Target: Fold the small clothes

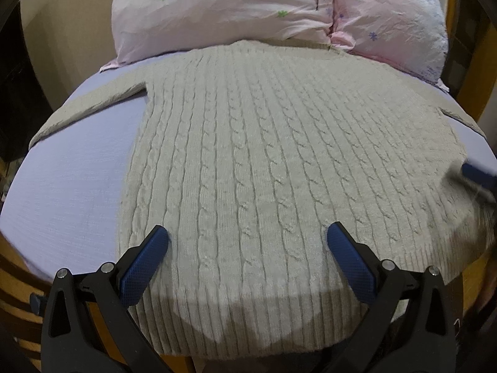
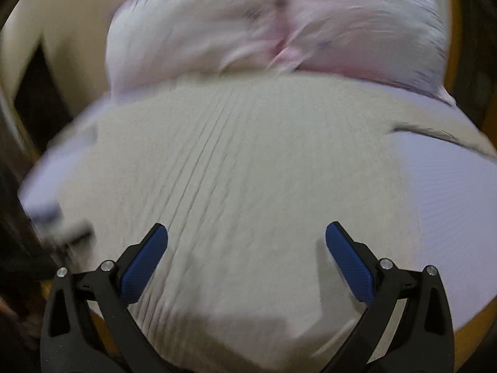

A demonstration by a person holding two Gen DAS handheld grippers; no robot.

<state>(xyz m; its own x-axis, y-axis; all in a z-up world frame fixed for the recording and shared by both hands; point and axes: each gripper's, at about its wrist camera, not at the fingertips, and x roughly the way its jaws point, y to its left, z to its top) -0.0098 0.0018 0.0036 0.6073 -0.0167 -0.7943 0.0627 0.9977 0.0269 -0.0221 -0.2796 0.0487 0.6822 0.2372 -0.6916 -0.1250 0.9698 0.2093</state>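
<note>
A light grey cable-knit sweater (image 1: 264,155) lies flat on a lilac bed sheet (image 1: 71,186), hem toward me, collar by the pillows. One sleeve (image 1: 93,99) stretches out to the left. My left gripper (image 1: 247,242) is open and empty, just above the sweater's lower left part. My right gripper (image 2: 247,242) is open and empty over the sweater (image 2: 248,161) near its lower right side; that view is blurred by motion. A blurred blue fingertip of the right gripper (image 1: 478,174) shows at the right edge of the left wrist view.
Two pink flowered pillows (image 1: 248,9) lie at the head of the bed behind the collar. A wooden bed frame (image 1: 18,286) runs along the near edge. Bare sheet (image 2: 450,211) lies to the right of the sweater.
</note>
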